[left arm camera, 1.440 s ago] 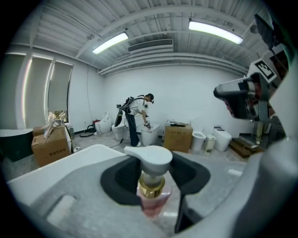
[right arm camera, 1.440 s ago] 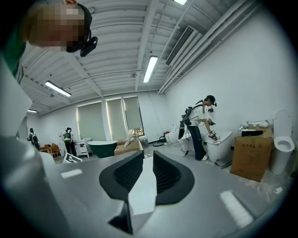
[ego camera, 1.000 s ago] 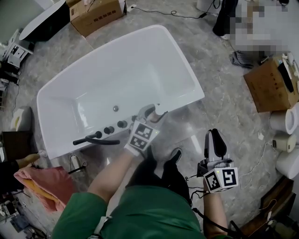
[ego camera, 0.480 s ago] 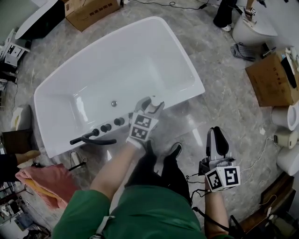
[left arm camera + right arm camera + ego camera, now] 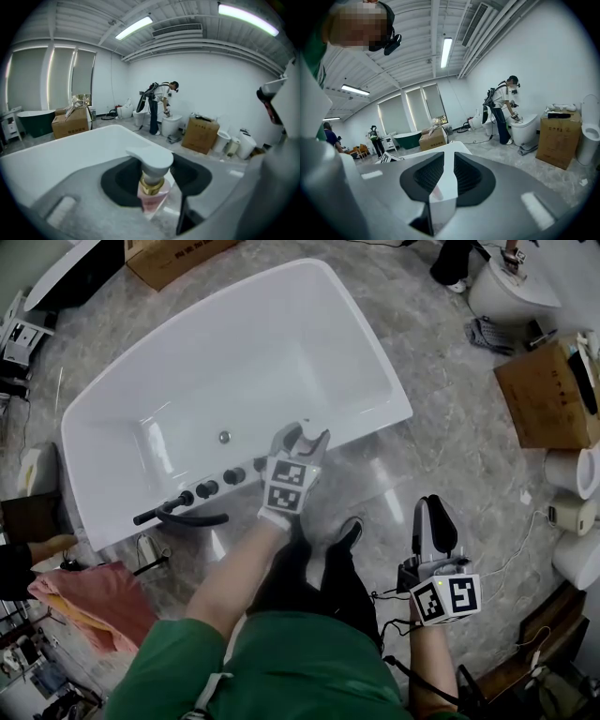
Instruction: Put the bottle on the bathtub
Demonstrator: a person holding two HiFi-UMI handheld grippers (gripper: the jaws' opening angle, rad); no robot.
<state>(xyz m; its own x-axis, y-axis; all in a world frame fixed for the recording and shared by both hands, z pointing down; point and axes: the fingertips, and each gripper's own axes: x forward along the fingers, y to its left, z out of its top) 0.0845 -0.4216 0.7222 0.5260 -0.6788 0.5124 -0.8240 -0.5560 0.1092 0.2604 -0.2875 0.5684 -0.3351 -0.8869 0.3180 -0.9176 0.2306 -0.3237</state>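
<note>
**Head view:** The left gripper (image 5: 302,439) is held over the near rim of the white bathtub (image 5: 394,404), just beside the black tap knobs (image 5: 220,482). The right gripper (image 5: 433,521) is held low over the floor, well apart from the tub.

**Left gripper view:** A pink bottle (image 5: 151,190) with a gold collar and a white pump head is pinched upright between the fingers, above the tub rim.

**Right gripper view:** The fingers are pressed almost together, and nothing is gripped.
</note>
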